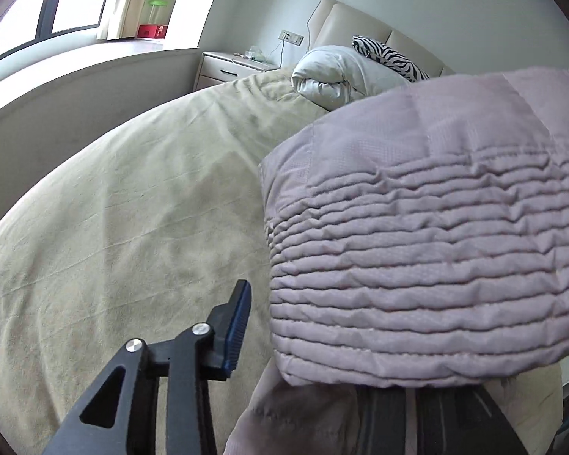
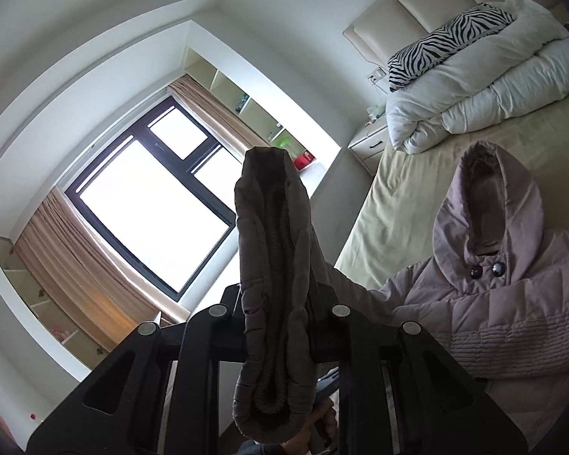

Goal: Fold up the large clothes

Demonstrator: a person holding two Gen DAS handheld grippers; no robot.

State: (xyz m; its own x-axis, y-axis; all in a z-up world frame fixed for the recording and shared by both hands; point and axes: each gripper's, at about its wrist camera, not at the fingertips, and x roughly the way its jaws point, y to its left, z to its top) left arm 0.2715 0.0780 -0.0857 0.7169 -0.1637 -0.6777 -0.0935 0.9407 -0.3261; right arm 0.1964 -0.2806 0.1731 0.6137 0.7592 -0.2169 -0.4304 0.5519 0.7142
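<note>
A bed (image 1: 132, 197) covered in a pale yellow-green sheet carries a rolled white duvet (image 1: 334, 72) at its head end, with a zebra-striped pillow (image 1: 390, 57) on top of it against the cream padded headboard (image 1: 356, 22). Beside the bed's head corner stands a white nightstand (image 1: 227, 68), below a wall socket (image 1: 291, 37) with a cable plugged in. A dark-framed window (image 2: 151, 204) with beige curtains (image 2: 79, 276) is flanked by open shelves (image 2: 239, 91), and a red box (image 1: 151, 31) sits on the sill.

A home bedroom: a bed (image 1: 132, 197) with a padded headboard (image 2: 417, 3), a rolled white duvet (image 2: 474, 94) and zebra pillow (image 2: 444, 41), a nightstand (image 1: 227, 70) beside it, and a curtained window (image 2: 151, 204) flanked by shelves (image 2: 227, 83).
</note>
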